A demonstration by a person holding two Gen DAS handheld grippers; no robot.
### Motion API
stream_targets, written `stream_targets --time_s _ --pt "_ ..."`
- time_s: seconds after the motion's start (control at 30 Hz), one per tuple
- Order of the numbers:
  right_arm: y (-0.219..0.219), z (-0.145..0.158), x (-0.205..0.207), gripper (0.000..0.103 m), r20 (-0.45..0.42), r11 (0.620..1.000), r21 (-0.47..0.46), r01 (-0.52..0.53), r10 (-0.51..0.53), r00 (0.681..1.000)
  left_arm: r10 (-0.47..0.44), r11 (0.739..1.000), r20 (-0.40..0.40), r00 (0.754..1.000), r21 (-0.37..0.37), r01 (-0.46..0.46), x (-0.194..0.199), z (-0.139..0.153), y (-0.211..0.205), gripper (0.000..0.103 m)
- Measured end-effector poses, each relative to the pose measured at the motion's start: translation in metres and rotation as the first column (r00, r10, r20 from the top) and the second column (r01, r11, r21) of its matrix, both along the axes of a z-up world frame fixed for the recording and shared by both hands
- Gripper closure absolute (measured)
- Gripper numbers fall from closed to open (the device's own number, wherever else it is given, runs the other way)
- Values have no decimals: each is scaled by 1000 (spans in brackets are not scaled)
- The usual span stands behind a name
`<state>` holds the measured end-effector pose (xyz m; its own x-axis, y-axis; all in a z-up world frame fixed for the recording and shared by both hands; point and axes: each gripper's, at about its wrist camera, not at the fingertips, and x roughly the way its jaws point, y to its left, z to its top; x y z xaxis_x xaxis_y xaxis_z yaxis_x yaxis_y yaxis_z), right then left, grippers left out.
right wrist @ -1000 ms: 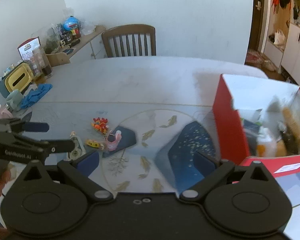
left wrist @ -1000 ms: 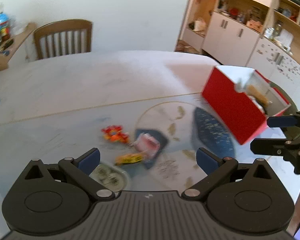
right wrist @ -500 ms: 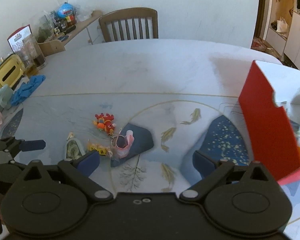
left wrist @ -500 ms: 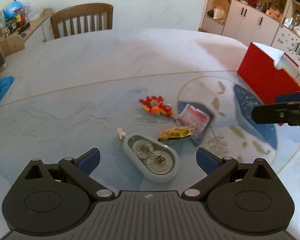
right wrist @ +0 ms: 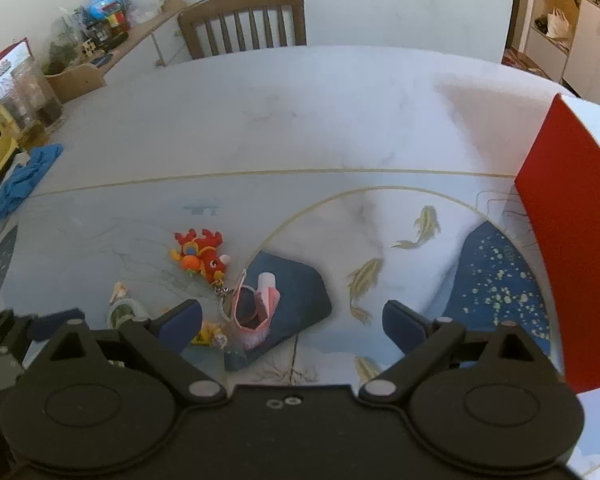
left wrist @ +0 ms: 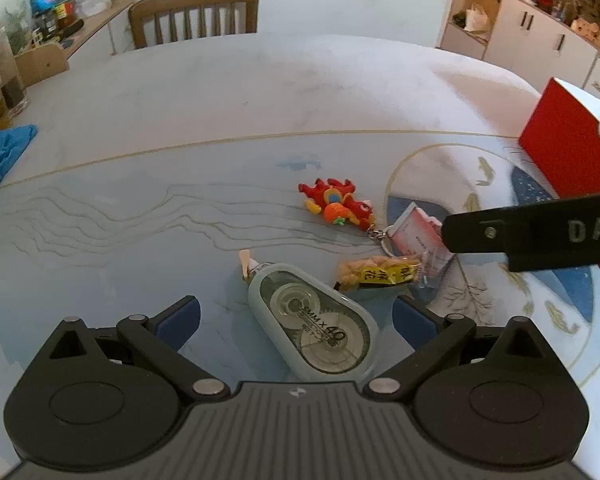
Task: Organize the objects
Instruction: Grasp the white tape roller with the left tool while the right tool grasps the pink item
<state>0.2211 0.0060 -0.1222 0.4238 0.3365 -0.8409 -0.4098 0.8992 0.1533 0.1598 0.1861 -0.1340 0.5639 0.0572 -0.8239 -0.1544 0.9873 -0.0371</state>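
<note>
Clutter is still lying loose on the table [left wrist: 228,92], so I am judging the sorting as only partly done at best. Four small things are sitting together near the middle of the painted cloth: a pale tape dispenser [left wrist: 314,322], a red and orange toy keychain [left wrist: 336,206], a yellow snack packet [left wrist: 376,274] and a pink pouch [left wrist: 418,238]. The snack packet is touching the pouch and lying just beside the dispenser; the keychain's ring is reaching toward the pouch.

I am holding the left gripper [left wrist: 296,318] low over the dispenser with its jaws spread wide and nothing between them; the dispenser is lying in the gap, its narrow tip pointing away from me. The right gripper [right wrist: 292,316] is also standing wide apart and empty, hovering near the pouch, which from this side is showing an open mouth (I cannot tell what is inside it).

A red box [right wrist: 560,240] is standing well apart on the right of the table. I am taking it to be where these things belong, though its inside is not showing in either view, so I cannot say how much is already packed.

What is left, as I am reading it: all four loose items are waiting to be picked up, and the dispenser looks like the next one for the left side.
</note>
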Motion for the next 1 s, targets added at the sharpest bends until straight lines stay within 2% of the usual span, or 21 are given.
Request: stream_targets --time_s 0.23,0.6,0.8,0.9,1.0 --pt "12 -13 7 15 -28 1000 -20 9 -9 1000 53 999 -19 998 5 -53 0 -10 1 0" --pt "12 -21 5 29 -46 1000 -24 -7 6 999 28 999 -1 1000 28 -28 -8 -13 6 0" --pt "10 -19 3 42 -45 1000 -15 -15 14 999 26 998 -5 1000 53 -26 -15 -14 18 0" --pt "11 -20 1 48 -33 999 -27 -22 22 999 37 998 0 999 53 -37 -20 -13 25 3" --pt "14 -20 0 54 -18 998 -40 -40 39 999 46 997 8 999 56 -47 -24 -11 30 11"
